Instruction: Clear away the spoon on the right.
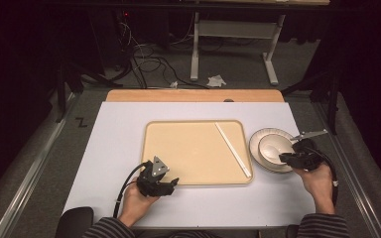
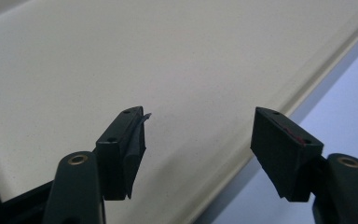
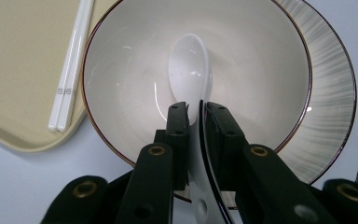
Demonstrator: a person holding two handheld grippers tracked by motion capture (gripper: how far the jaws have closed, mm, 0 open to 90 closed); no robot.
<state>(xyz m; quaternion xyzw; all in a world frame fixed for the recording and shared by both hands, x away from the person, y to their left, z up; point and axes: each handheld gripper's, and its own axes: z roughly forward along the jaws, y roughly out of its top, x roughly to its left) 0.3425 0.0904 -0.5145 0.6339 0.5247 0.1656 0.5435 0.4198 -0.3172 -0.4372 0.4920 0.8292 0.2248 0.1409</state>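
Spoon (image 3: 189, 65), white ceramic, lies in the bowl (image 3: 261, 70) with its handle running back between the jaws of the right gripper (image 3: 196, 109); jaws narrow, pressed on the handle from both sides, alongside the bowl's near rim. Spoon's scoop rests near the bowl's middle. Bowl sits on a ribbed plate (image 3: 331, 88), on the white bench (image 1: 119, 144) just right of the tray (image 1: 178, 148). High view: right gripper (image 1: 297, 158) at the near edge of bowl and plate (image 1: 258, 144). Left gripper (image 1: 158, 186) held at the tray's near-left corner; its jaws stand wide apart with nothing between them, pointed over bare tray surface (image 2: 121, 56). Farther in, white chopsticks (image 1: 233, 148) lie as a pair, slanted along the tray's right side, just beside the bowl.
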